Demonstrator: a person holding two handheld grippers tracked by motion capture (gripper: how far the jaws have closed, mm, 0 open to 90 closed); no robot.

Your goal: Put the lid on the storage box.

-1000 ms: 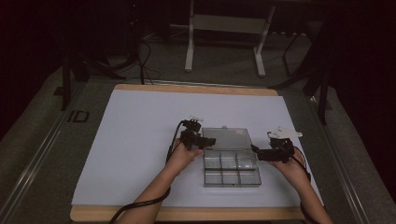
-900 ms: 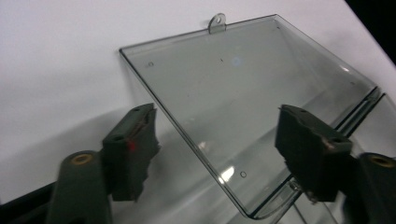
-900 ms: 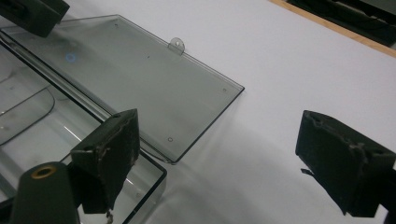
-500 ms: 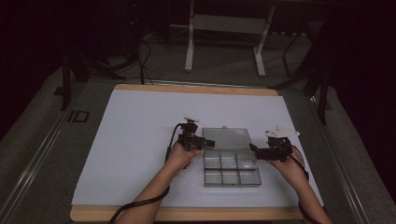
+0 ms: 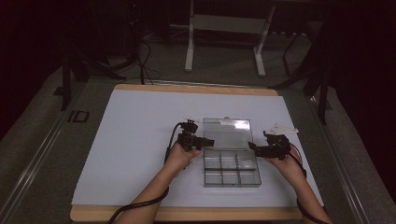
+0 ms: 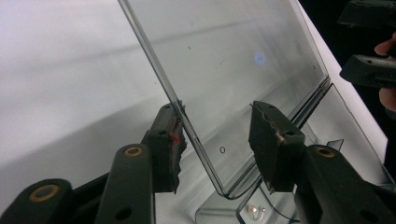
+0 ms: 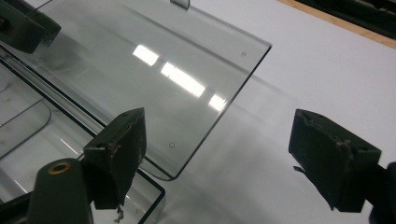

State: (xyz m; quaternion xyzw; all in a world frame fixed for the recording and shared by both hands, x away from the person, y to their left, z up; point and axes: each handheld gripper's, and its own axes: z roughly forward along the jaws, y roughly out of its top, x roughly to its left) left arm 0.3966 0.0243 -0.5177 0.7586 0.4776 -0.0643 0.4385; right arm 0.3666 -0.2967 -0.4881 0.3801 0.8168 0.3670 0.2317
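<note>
One clear box (image 5: 232, 170), six compartments, lid (image 5: 227, 132) up between closing left gripper (image 6: 219, 135) pads, ungripped; right gripper (image 7: 233, 154) open beside.

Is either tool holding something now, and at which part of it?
Nothing is gripped yet. The left tool has been closing around the side edge of the open lid; only one pad seems to touch. The right tool is open.

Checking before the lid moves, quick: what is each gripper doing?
Left gripper: jaws just closing around the lid edge, not clamped yet.
Right gripper: open, astride the lid's corner, holding nothing.
</note>
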